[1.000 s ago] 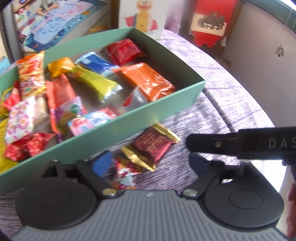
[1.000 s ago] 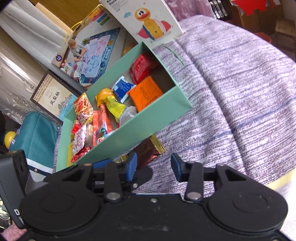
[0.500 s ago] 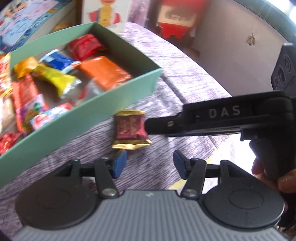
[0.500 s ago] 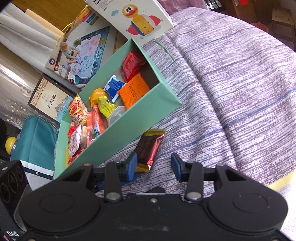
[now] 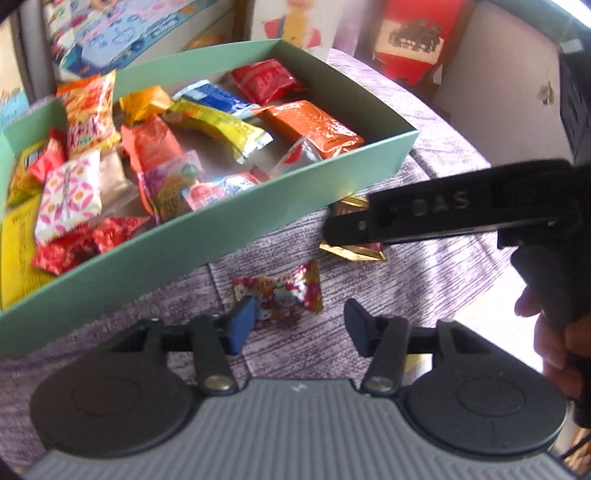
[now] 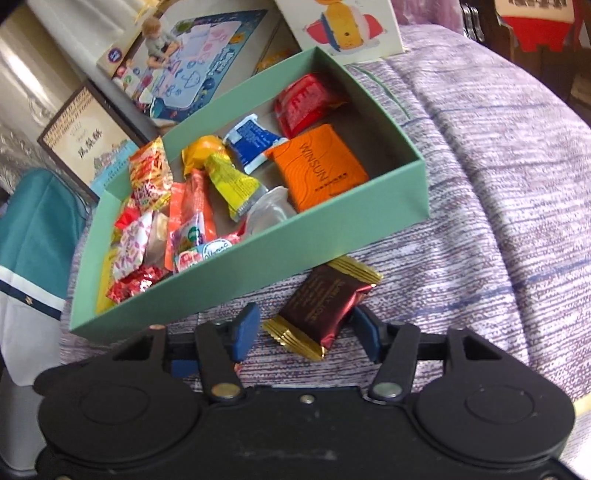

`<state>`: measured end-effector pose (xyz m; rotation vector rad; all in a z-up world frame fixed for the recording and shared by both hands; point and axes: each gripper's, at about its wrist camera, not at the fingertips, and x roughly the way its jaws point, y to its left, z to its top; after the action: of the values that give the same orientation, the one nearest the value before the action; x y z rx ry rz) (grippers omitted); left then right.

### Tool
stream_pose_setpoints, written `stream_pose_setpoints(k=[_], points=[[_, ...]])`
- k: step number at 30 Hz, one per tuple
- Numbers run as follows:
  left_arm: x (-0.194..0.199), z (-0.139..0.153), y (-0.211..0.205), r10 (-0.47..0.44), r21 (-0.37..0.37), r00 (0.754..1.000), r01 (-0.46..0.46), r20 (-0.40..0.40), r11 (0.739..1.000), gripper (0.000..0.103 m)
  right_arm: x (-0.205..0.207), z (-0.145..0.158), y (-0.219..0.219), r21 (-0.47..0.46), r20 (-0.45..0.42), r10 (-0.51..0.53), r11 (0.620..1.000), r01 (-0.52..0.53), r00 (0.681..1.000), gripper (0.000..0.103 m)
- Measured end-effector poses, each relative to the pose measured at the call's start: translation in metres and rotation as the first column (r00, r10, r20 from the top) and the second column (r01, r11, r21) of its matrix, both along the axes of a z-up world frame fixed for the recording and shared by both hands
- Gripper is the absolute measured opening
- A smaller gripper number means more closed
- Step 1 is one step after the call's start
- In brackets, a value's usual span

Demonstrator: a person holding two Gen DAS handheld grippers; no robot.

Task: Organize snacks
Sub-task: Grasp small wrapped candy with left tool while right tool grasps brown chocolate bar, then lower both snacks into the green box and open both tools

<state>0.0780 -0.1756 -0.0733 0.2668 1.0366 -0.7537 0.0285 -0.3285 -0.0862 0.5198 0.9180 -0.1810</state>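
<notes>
A green box [image 5: 236,221] [image 6: 258,266] holds several wrapped snacks. On the purple cloth in front of it lie two loose ones. A red patterned candy [image 5: 284,295] rests between the fingers of my left gripper [image 5: 299,326], whose jaws are closing; the pads do not press on it. A brown and gold chocolate [image 6: 321,306] [image 5: 354,253] lies between the fingers of my right gripper [image 6: 306,332], whose jaws are opening, with a gap at the left pad. In the left wrist view the right tool's black side [image 5: 443,210] crosses over the chocolate, held by a hand [image 5: 554,332].
The purple cloth [image 6: 498,184] covers a rounded table that drops away at the right. Behind the green box stand a duck-print box [image 6: 351,29], a drawing-mat box [image 6: 192,66] and a framed sign [image 6: 88,144]. A teal cloth [image 6: 33,229] hangs at the left.
My left jaws have narrowed and the red candy now lies between them. My right jaws have widened and come down around the chocolate, which lay ahead of them before.
</notes>
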Motion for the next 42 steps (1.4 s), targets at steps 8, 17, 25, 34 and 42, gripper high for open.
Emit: stream_pose_setpoints(k=[8, 17, 25, 34, 42], points=[[0.004, 0.002, 0.023, 0.055, -0.038, 0.998, -0.055, 0.003, 0.998, 0.046, 0.015, 0.002, 0.006, -0.068, -0.046, -0.079, 0.995, 0.076, 0.996, 0.06], [0.016, 0.001, 0.048, 0.144, -0.075, 0.989, -0.147, -0.044, 0.986, 0.069, 0.018, -0.01, 0.046, -0.371, -0.065, 0.012, 0.928, -0.036, 0.998, 0.042], [0.014, -0.002, 0.018, 0.079, -0.052, 0.997, -0.08, -0.018, 0.995, 0.071, -0.015, -0.002, 0.015, -0.241, -0.037, -0.023, 0.97, 0.014, 0.999, 0.036], [0.003, 0.001, 0.012, 0.057, 0.0, 0.996, -0.057, 0.063, 0.998, 0.026, -0.029, 0.0, -0.008, -0.13, 0.013, -0.051, 0.99, 0.052, 0.999, 0.036], [-0.009, 0.03, 0.018, 0.058, -0.054, 0.997, -0.055, 0.059, 0.997, 0.026, -0.05, 0.024, -0.016, -0.113, 0.083, -0.062, 0.991, 0.071, 0.995, 0.036]])
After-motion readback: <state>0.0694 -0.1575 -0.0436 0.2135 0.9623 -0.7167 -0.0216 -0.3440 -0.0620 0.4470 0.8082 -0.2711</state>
